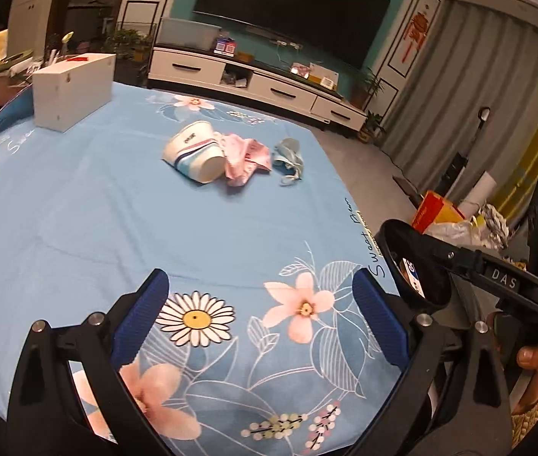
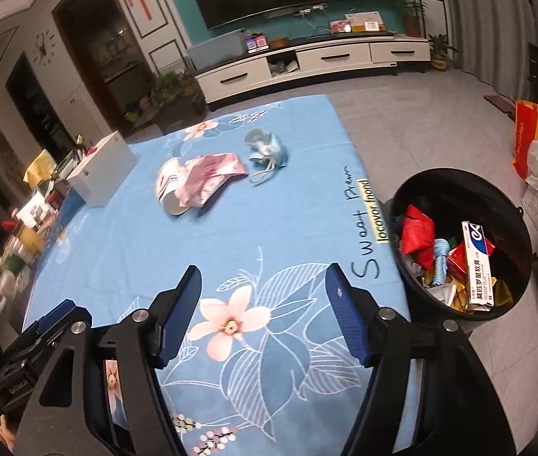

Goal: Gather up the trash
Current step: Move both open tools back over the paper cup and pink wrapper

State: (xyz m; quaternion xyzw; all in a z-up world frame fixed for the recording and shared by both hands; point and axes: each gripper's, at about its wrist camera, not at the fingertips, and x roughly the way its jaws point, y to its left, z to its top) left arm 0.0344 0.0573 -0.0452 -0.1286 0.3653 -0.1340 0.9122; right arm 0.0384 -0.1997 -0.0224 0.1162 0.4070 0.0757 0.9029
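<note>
- White box (image 1: pixel 73 91) far left on the blue floral cloth (image 1: pixel 117 209).
- 3 trash bits mid-cloth, well ahead of me: paper cup (image 1: pixel 193 152) on its side, pink wrapper (image 1: pixel 246 157) touching it, blue face mask (image 1: pixel 288 157) just beside that.
- My left gripper (image 1: pixel 261 326): fingers wide apart, nothing in them, low over the near cloth.
- My right gripper (image 2: pixel 263 315): fingers apart too, nothing held.
- Black bin (image 2: pixel 462 243) off the cloth's right edge, on the floor, holding a medicine box (image 2: pixel 478 266) and red wrappers (image 2: pixel 417 237).
</note>
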